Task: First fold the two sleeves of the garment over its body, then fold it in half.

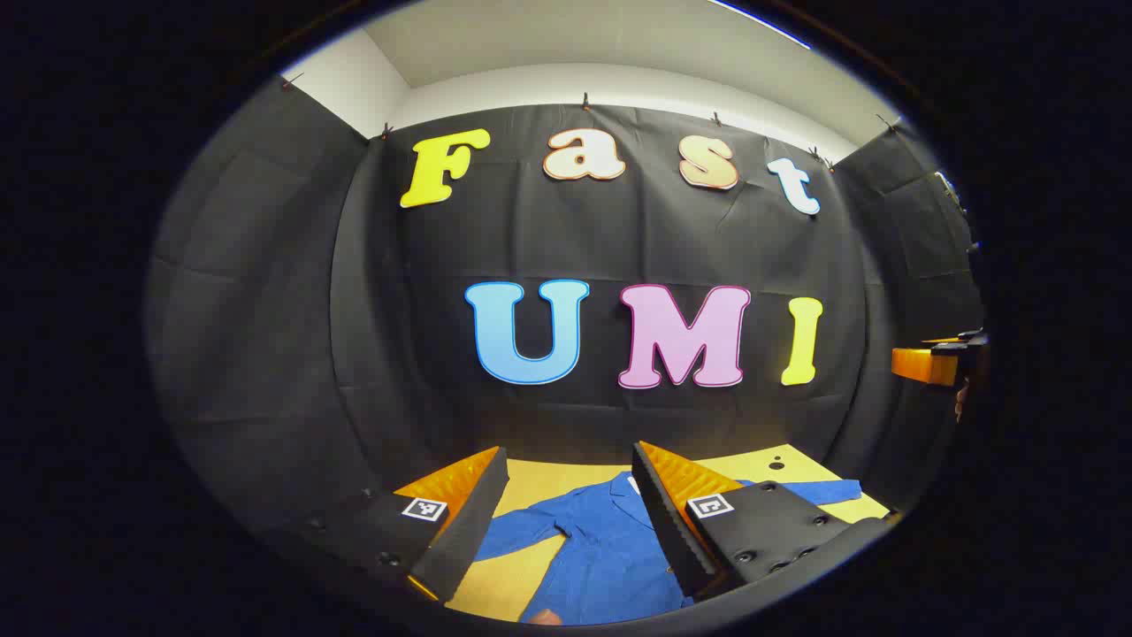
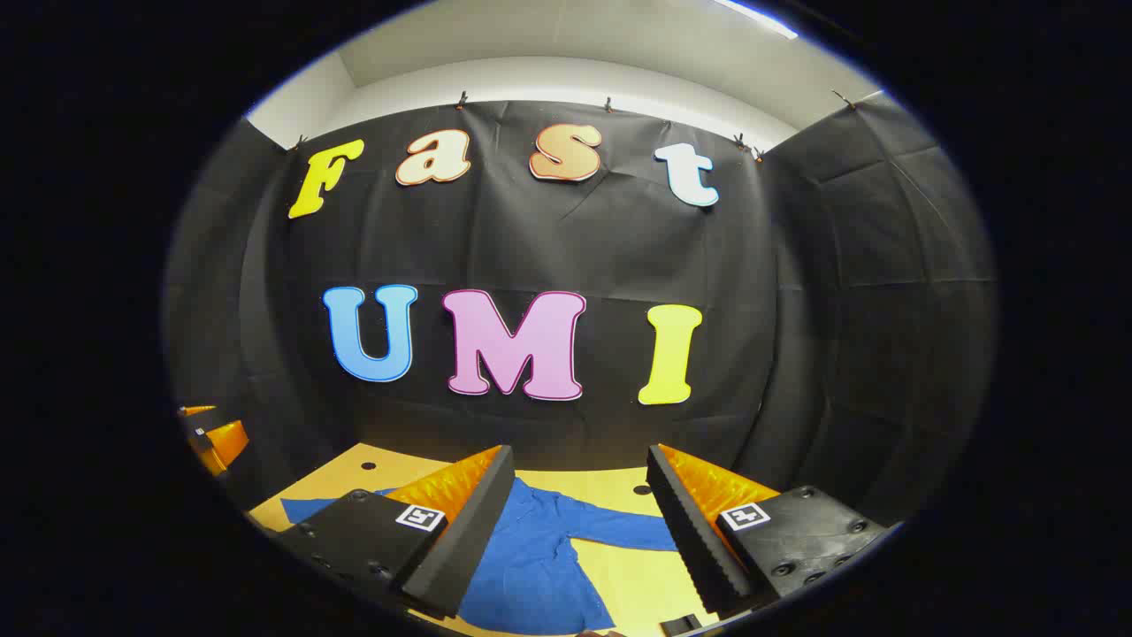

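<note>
Two handheld grippers are held above a table, both pointing forward toward the booth's back wall, with a garment lying below and ahead of them. In the left gripper view, the left gripper point(image 1: 566, 522) has its two fingers spread apart and holds nothing. Between and beneath them lies a blue garment point(image 1: 601, 548), spread flat on the yellow table point(image 1: 531, 575). Its body runs away from the viewer, collar at the far end, and its sleeves reach out to either side, so the sleeve line lies crosswise. The left sleeve point(image 1: 522, 531) sits just beneath this gripper and looks the nearer one for it. In the right gripper view, the right gripper point(image 2: 579, 522) is likewise spread wide and empty, and the right sleeve point(image 2: 619, 531) stretches out flat between its fingers. Neither sleeve is folded yet, so the task appears to be at its start. Nothing lies on the garment or in the way. Beyond the table hangs the black cloth wall point(image 2: 840, 354).
</note>
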Motion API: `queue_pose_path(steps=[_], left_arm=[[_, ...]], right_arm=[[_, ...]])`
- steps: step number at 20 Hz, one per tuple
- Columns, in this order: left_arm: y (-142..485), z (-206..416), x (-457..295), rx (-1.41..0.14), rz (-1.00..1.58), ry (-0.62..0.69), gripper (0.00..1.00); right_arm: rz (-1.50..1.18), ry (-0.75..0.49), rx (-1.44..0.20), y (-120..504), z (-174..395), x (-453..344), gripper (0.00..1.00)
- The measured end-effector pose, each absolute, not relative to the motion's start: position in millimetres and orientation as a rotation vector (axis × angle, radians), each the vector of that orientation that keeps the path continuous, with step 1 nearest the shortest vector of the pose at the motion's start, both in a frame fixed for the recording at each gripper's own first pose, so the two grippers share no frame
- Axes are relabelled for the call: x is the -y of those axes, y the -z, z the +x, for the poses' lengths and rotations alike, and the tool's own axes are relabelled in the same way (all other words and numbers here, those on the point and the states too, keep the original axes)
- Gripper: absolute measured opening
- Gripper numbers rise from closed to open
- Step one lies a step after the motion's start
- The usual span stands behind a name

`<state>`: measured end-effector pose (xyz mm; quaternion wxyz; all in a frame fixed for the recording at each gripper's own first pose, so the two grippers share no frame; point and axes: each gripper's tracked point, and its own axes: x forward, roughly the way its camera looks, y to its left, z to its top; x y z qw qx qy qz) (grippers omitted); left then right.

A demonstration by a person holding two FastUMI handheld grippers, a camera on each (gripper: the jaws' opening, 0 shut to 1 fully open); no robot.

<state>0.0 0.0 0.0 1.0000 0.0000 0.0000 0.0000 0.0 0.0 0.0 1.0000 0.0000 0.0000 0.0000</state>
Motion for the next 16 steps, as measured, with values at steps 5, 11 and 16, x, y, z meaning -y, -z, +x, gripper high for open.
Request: queue_pose_path(steps=[5,11,16], left_arm=[[3,4,0,-0.004,-0.005,-0.003,0.8],[-1,5,5,0.002,-0.003,0.012,0.81],[-8,4,1,0.014,-0.002,0.008,0.8]], right_arm=[[-0.013,0.0,-0.034,-2,9,12,0.97],[-0.014,-0.006,-0.02,-6,6,5,0.9],[-0.02,-0.027,0.012,-10,3,-5,1.0]])
